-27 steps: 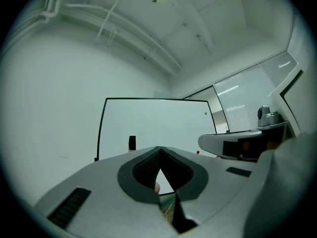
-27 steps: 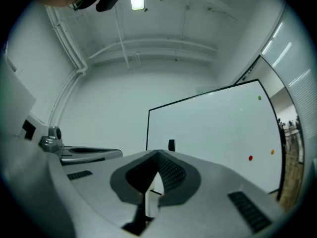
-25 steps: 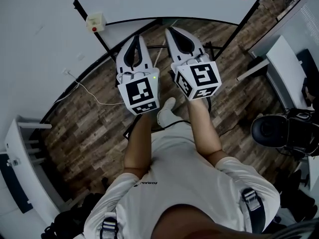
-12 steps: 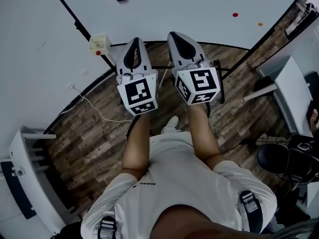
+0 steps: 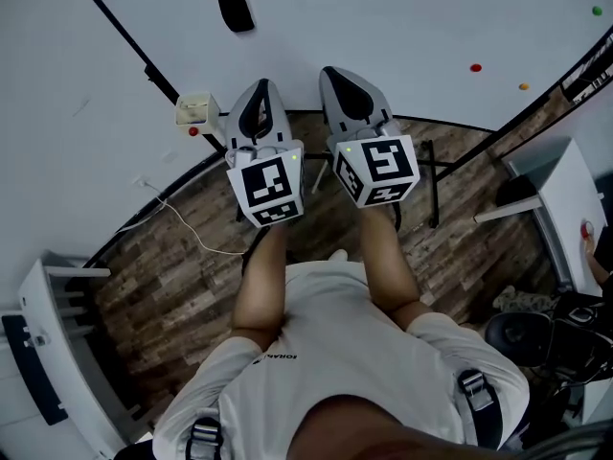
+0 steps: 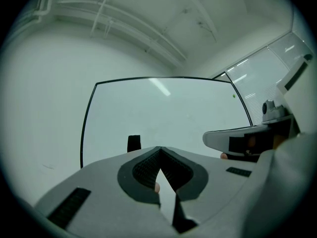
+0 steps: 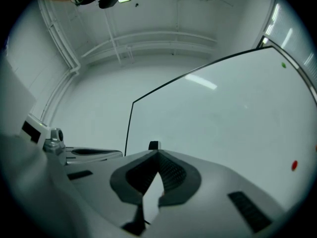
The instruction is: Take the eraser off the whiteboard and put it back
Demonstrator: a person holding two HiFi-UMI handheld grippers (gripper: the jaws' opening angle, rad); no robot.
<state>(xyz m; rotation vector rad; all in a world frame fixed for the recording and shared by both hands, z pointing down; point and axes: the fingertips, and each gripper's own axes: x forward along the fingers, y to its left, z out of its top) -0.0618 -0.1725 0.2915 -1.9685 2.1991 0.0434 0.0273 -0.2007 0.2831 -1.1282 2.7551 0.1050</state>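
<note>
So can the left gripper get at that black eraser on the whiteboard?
Probably, once closer: nothing stands between the left gripper and the eraser, but its shut jaws must open first.

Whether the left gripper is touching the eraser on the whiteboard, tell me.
Apart. In the head view, bare whiteboard separates the shut left gripper from the eraser up on the board.

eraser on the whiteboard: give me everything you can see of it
The eraser is a small, dark, nearly black block, roughly rectangular and plain, with no visible label. It is too small in every view to tell the material. It sits flat against the whiteboard, toward the board's black left frame edge, long side roughly upright in the left gripper view and slightly tilted in the head view. Only the board touches it, and the white surface around it is bare.
</note>
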